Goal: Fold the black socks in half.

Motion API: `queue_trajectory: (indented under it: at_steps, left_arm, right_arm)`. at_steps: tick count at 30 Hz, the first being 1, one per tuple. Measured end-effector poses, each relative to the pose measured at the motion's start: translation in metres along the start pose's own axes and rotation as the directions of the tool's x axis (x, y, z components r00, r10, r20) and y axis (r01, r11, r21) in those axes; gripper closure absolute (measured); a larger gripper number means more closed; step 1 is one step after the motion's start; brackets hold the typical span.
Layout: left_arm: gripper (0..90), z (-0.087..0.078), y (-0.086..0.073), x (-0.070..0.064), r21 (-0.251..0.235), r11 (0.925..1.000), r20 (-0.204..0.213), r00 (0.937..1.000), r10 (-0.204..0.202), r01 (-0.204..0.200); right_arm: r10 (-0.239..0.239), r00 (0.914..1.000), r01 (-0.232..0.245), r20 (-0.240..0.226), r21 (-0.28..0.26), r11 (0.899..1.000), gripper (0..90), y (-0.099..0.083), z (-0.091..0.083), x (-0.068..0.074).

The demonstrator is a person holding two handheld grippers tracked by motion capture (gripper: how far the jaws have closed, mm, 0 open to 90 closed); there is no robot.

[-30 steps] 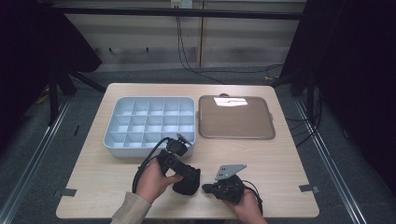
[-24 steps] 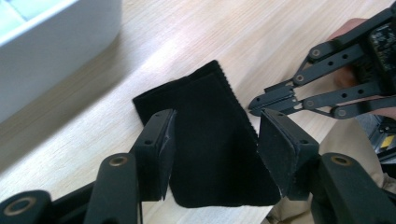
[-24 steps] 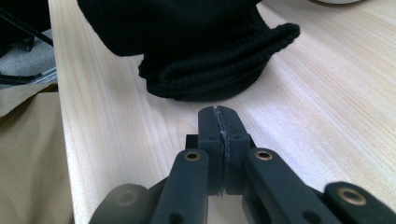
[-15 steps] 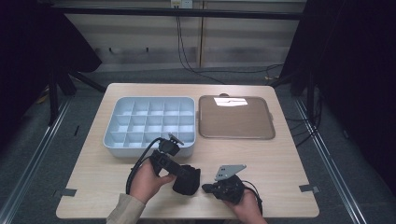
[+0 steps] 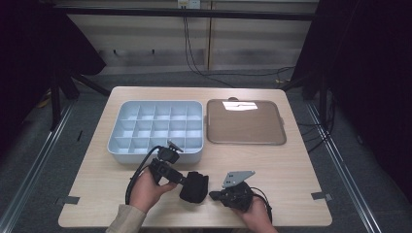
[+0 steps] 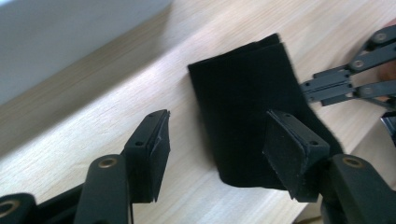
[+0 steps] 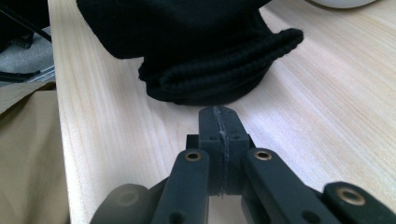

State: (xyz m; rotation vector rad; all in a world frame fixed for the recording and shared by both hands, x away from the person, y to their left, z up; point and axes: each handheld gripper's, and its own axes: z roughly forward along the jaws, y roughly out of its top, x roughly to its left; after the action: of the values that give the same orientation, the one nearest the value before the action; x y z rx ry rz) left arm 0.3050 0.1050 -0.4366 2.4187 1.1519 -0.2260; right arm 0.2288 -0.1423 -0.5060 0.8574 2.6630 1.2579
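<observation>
Black folded cloth (image 5: 194, 187) lies on the wooden table (image 5: 291, 170), in front of the pale blue divided tray (image 5: 155, 127). I hold my left gripper (image 6: 212, 144) with jaws apart, one pad over the cloth. My right gripper (image 7: 219, 122) points at its ribbed edge, jaws pressed together on nothing.
</observation>
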Motion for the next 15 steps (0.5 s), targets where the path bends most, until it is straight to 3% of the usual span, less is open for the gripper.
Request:
queue_trajectory:
  at_steps: [3, 15]
  left_arm:
    - [40.9, 0.0034, -0.0016, 0.0014, -0.016, 0.9995, 0.004, 0.9996, -0.028, 0.028]
    - [40.4, 0.0086, -0.0052, 0.0059, -0.004, 0.9995, 0.015, 0.9994, -0.032, 0.033]
  right_arm:
    - [-0.005, 1.0, 0.005, 0.0, -0.001, 1.0, 89.3, 0.001, 0.0011, -0.0003]
    - [-0.017, 0.9998, 0.017, -0.003, -0.003, 1.0, 89.1, 0.0039, 0.0046, -0.0006]
